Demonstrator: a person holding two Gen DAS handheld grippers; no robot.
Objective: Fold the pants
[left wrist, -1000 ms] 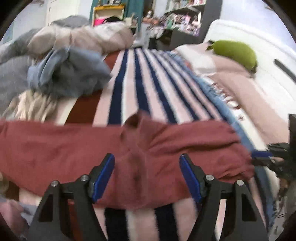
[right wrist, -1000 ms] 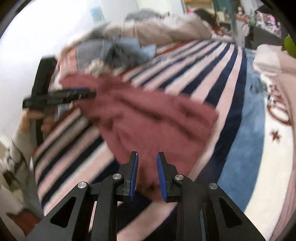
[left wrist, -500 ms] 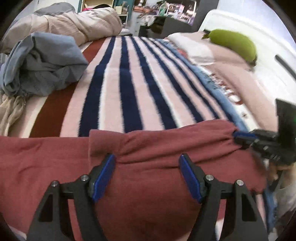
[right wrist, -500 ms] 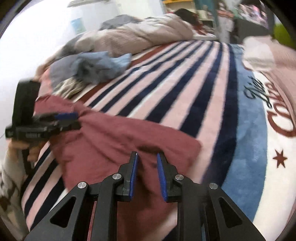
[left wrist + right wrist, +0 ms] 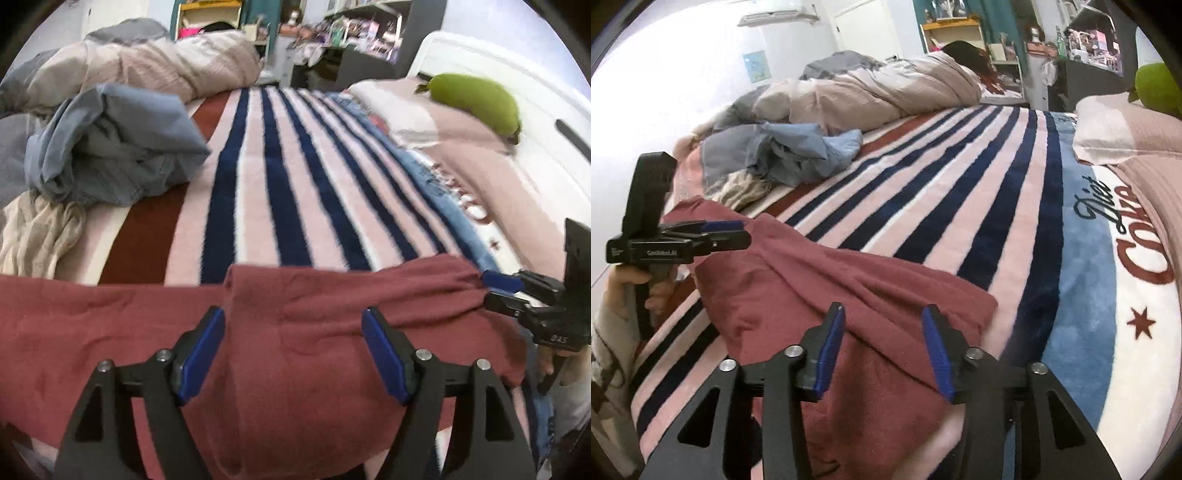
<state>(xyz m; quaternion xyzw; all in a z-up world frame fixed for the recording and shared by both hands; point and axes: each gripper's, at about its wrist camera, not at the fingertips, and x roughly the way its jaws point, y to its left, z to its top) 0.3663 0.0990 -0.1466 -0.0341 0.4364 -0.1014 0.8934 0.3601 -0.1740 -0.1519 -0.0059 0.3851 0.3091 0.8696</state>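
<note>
Dusty-red pants (image 5: 314, 332) lie across the near edge of the striped bed, one part folded over the rest; they also show in the right wrist view (image 5: 831, 288). My left gripper (image 5: 293, 349) is open just above the folded part, holding nothing. My right gripper (image 5: 882, 350) is open over the pants' right end, with cloth lying between and under its fingers. The right gripper shows at the pants' right edge in the left wrist view (image 5: 502, 291). The left gripper shows at the pants' left side in the right wrist view (image 5: 735, 234).
A striped blanket (image 5: 280, 192) covers the bed. A crumpled blue garment (image 5: 110, 155) and a beige cloth (image 5: 37, 236) lie at the left. A rolled duvet (image 5: 155, 70) lies at the far end. Pink pillows (image 5: 443, 129) and a green plush (image 5: 476, 103) lie at the right.
My right gripper, shut on the pants' end before, has opened and let the cloth go. The pants have been carried forward and folded over, and now lie flat. My left gripper stayed open.
</note>
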